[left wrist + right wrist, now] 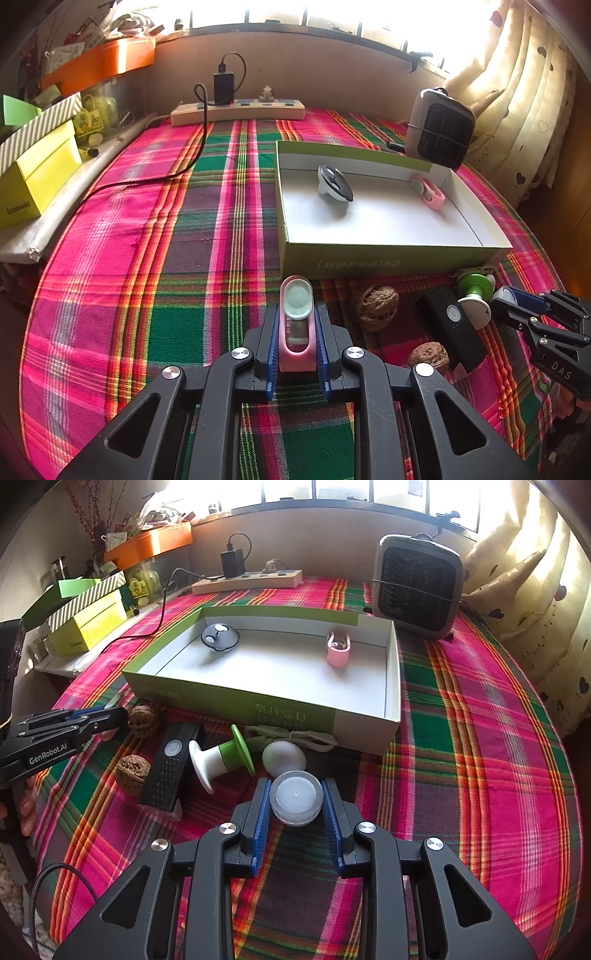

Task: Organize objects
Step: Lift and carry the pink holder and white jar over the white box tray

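Pink plastic clip with a clear oval lens (296, 325) clamped between ribbed blue pads of left gripper (296, 345), above plaid cloth (166, 258); round translucent lidded plastic pot (295, 802) pinched in right gripper (295, 812), near shallow white-lined green cardboard box (391, 686)

Both tools are matte black plastic. The left gripper (296, 332) and right gripper (296, 805) each have two fingers lined with ribbed blue pads (261, 823), driven by angular linkage arms with triangular cut-outs and round silver screws (241, 353). White lettering reads "GenRobot.AI" on the left tool's side and "DAS" on the right's.
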Tool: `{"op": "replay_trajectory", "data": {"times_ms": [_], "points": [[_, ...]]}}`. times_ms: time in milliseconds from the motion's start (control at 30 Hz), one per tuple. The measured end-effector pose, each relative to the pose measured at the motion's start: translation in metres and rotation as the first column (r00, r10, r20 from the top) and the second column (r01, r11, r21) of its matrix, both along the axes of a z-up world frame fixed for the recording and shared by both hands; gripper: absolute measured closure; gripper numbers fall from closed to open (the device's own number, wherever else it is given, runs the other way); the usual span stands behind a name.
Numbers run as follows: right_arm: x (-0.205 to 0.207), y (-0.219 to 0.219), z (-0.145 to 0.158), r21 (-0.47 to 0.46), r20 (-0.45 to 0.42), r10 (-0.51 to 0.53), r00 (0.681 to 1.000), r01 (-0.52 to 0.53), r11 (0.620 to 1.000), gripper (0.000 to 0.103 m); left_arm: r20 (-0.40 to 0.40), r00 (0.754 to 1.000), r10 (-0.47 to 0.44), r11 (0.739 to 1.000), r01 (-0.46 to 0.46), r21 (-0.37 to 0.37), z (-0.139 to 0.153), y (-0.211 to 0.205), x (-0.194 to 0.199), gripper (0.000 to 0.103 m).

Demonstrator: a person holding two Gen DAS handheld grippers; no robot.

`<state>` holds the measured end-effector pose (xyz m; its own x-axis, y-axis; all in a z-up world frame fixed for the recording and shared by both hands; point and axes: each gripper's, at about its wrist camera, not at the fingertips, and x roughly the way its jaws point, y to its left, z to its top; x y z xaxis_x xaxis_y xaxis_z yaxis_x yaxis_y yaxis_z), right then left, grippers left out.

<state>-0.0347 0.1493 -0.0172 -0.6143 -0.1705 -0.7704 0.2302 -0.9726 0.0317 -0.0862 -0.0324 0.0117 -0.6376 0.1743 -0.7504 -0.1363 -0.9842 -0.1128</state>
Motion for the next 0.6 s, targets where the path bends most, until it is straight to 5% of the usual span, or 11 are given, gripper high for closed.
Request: {"op": "replay_trajectory", "data": {"times_ms": [600], "points": [[-0.007, 0.003, 0.03, -0.02, -0.054, 0.021, 0.998, -0.022, 1.0, 0.074, -0.058, 0.998, -0.037, 0.999, 0.038, 0.009, 0.035, 0.008, -0.005, 0.087]]}}
